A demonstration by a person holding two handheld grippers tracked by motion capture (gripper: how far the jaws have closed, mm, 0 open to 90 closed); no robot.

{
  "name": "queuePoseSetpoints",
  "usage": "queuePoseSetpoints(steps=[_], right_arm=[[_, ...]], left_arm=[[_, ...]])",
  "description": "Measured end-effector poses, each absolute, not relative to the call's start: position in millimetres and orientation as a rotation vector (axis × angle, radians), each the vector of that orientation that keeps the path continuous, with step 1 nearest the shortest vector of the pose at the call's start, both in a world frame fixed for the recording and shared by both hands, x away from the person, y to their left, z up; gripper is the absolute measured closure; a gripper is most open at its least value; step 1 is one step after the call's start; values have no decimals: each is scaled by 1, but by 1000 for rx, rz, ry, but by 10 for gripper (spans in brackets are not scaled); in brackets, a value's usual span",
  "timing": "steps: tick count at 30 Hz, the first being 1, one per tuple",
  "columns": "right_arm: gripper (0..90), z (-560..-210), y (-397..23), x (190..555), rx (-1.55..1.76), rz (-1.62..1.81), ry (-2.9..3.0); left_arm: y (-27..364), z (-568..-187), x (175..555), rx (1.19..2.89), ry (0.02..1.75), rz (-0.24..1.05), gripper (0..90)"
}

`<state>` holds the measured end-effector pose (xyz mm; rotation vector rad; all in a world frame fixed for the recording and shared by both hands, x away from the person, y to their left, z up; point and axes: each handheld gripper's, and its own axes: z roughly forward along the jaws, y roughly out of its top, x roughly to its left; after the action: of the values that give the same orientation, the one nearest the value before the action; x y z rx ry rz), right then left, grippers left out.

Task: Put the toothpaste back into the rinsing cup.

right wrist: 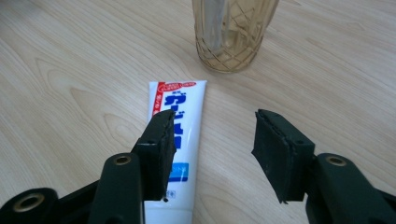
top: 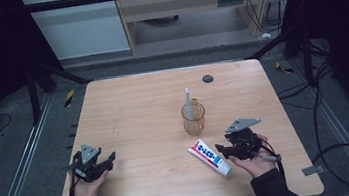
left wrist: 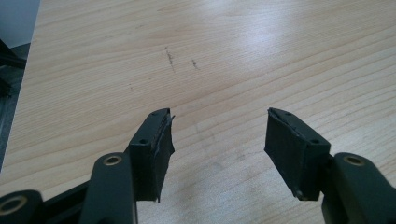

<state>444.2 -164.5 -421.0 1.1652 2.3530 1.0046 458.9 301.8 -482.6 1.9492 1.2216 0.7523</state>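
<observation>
Hands at the near table edge hold both tools. The left gripper has jaws apart over bare wood. The right gripper also has jaws apart, its left jaw above the lying toothpaste tube. Farther stands an amber glass with a toothbrush upright inside.

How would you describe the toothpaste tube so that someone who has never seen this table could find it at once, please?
Start at the wooden table and find the amber glass cup right of its middle, with a grey toothbrush standing in it. On the near side of the cup, by the right gripper, lies the toothpaste tube. It is the one flat white thing, with red and blue print.
</observation>
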Motion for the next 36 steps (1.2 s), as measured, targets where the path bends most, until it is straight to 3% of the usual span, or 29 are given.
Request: queuePoseSetpoints(steps=[10,36], right_arm=[[434,-422,-141,458,1148,963,2439],[397,-452,-129,457,1222,818,2552]], left_arm=[[302,-483,459,1952,1228,762,417],[301,-485,461,1980,1232,762,411]])
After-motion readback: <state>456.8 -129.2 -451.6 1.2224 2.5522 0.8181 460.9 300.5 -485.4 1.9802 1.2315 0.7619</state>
